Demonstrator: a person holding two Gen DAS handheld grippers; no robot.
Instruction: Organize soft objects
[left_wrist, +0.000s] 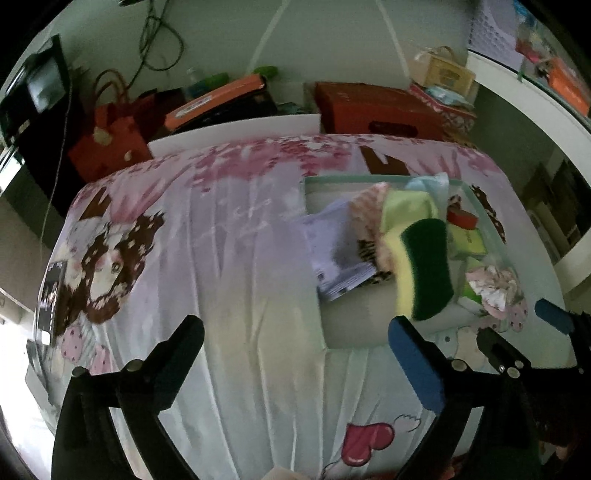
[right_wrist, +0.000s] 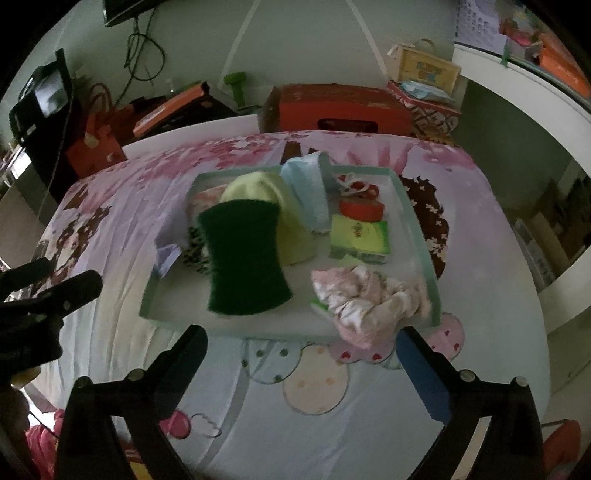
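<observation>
Hovering: both tools above the bedsheet (right_wrist: 122, 229), on the near side of the tray (right_wrist: 177, 295); neither touches anything
left gripper (left_wrist: 295, 332): jaws spread wide, nothing between them; over bare sheet, left of the tray's near corner
right gripper (right_wrist: 301, 341): jaws spread wide, nothing pinched; just near of the tray's front rim
sponge (right_wrist: 243, 258): green scrub face up, yellow edge visible in left view; lying loose in the tray, near-left, leaning onto the pile behind it
yellow cloth (right_wrist: 273, 206): behind the sponge, touching it
blue cloth (right_wrist: 308, 188): far centre, draped over the tray's far rim
pink cloth (right_wrist: 369, 295): crumpled in the near-right corner, spilling over the front rim
green packet (right_wrist: 358, 236): right side, flat; red round item (right_wrist: 360, 210) just behind it
blur: both views slightly smeared; print on packet unreadable
</observation>
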